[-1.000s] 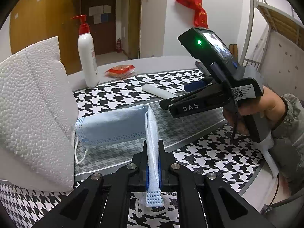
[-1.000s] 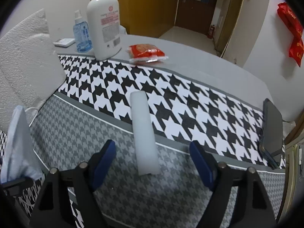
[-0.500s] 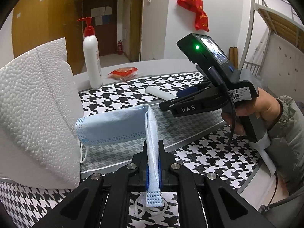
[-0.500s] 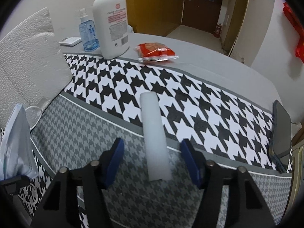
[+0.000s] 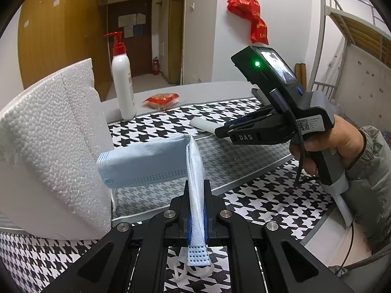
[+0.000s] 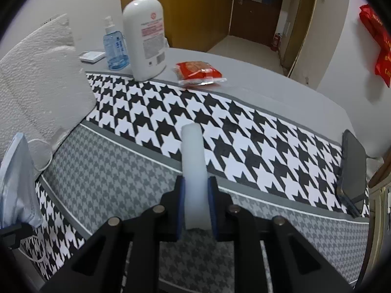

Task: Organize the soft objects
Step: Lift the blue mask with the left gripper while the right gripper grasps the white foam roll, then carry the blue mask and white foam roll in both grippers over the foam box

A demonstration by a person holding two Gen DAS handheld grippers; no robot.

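Observation:
A light blue face mask (image 5: 146,163) hangs folded from my left gripper (image 5: 196,195), which is shut on its edge; the ear loops dangle below. The mask (image 6: 17,171) also shows at the left edge of the right wrist view. A white foam strip (image 6: 193,151) lies on the houndstooth cloth (image 6: 244,134). My right gripper (image 6: 196,188) is closing on the strip's near end, and its blue pads press both sides. In the left wrist view a hand holds that right gripper (image 5: 220,130) over the white strip (image 5: 205,124).
A big white foam block (image 5: 48,134) stands at the left, close to the mask. At the back are a white pump bottle (image 6: 144,36), a blue sanitizer bottle (image 6: 114,48) and a red snack packet (image 6: 198,72). A dark phone (image 6: 353,168) lies at the cloth's right edge.
My right gripper's jaws have come together from wide apart onto the white foam strip. The left gripper has kept its hold on the mask without moving.

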